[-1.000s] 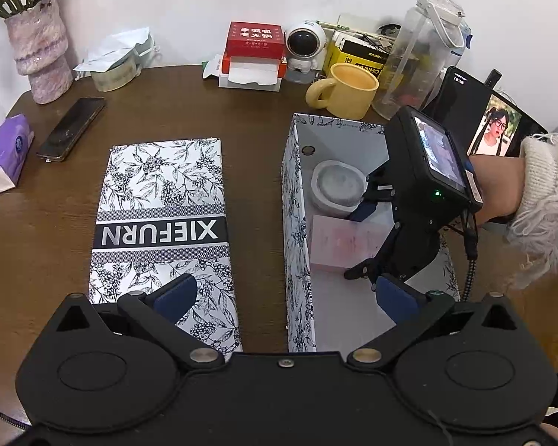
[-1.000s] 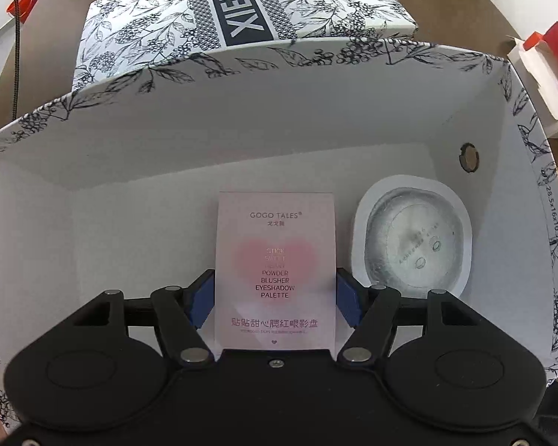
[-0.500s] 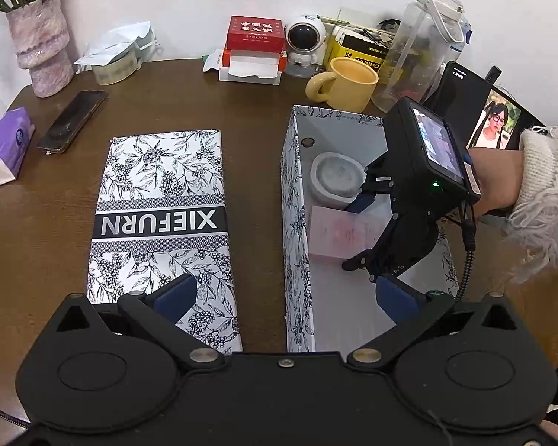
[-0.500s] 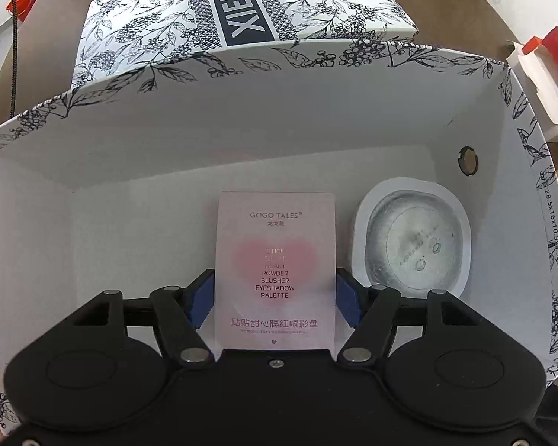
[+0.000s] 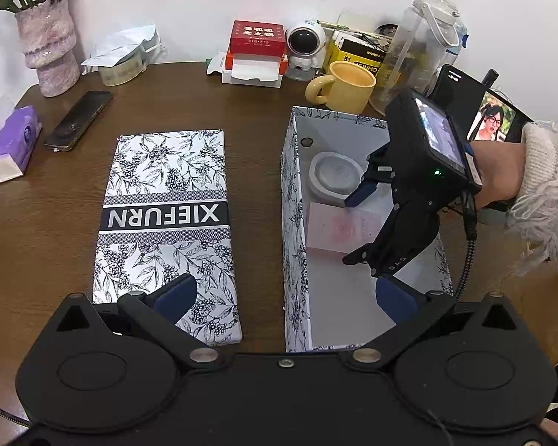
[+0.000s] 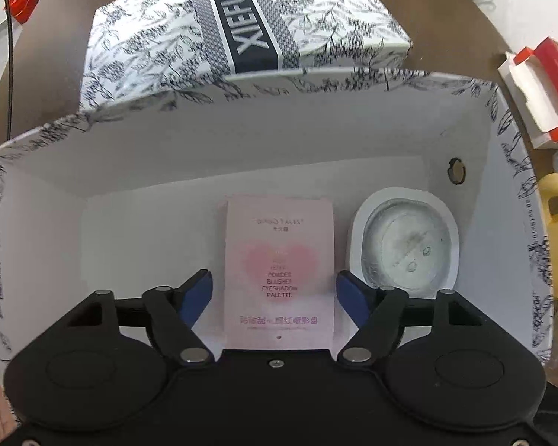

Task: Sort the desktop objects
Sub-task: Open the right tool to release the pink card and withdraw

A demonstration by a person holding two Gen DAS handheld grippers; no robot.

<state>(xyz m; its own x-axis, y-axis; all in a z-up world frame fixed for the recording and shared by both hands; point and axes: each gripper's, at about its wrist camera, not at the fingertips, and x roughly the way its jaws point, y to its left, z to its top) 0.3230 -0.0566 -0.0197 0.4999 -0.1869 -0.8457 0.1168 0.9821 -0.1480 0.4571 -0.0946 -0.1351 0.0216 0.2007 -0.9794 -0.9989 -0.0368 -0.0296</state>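
Note:
The open floral box (image 5: 297,223) stands right of its lid (image 5: 163,219), which reads XIEFURN. Inside it lie a pink eyeshadow palette box (image 5: 334,228) and a round white dish (image 5: 334,176). My right gripper (image 5: 355,228) reaches into the box from the right, a person's hand in a white sleeve behind it. In the right wrist view the right gripper (image 6: 275,284) is open, with a gap between each blue pad and the palette box (image 6: 279,260), which rests flat beside the dish (image 6: 405,245). My left gripper (image 5: 284,290) hovers open and holds nothing, over the near ends of lid and box.
Along the back of the brown table stand a vase (image 5: 48,44), a red carton (image 5: 256,41), an astronaut figure (image 5: 305,42), a yellow mug (image 5: 348,85) and a clear bottle (image 5: 416,48). A phone (image 5: 79,120) and a tissue pack (image 5: 9,145) lie at left.
The right gripper's fingers have spread and let go of the pink palette box, which now lies on the box floor. The right gripper has drawn back a little; the left view has pulled back.

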